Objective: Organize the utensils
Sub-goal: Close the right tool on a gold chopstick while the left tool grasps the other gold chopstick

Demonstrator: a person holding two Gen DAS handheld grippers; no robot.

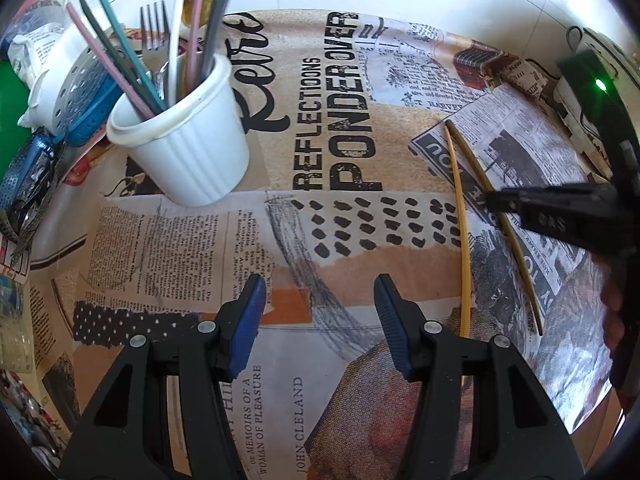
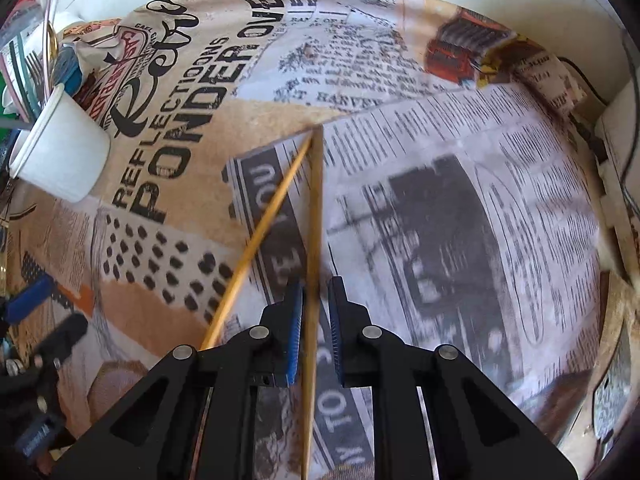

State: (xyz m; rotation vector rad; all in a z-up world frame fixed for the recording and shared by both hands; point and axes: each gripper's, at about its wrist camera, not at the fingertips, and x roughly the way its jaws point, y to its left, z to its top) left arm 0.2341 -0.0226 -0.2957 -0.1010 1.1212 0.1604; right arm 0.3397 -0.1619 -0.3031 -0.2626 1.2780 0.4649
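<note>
A white ribbed cup [image 1: 192, 148] [image 2: 60, 152] stands at the far left of the newsprint tablecloth, holding several coloured chopsticks and a fork [image 1: 154, 28]. Two chopsticks lie on the cloth to the right, a yellow one [image 1: 460, 216] [image 2: 260, 240] and a darker brown one [image 1: 520, 264] [image 2: 316, 200], their far tips meeting. My right gripper [image 2: 316, 284] [image 1: 490, 200] points steeply down and is shut on the brown chopstick, which runs straight between its blue pads. My left gripper [image 1: 320, 280] hovers open over bare cloth between cup and chopsticks, holding nothing.
A blue perforated strainer [image 1: 84, 92] and other metal items crowd the table's left edge behind the cup. A white box [image 2: 620, 120] with a dark cable sits at the far right. The cloth's far edge meets a white wall.
</note>
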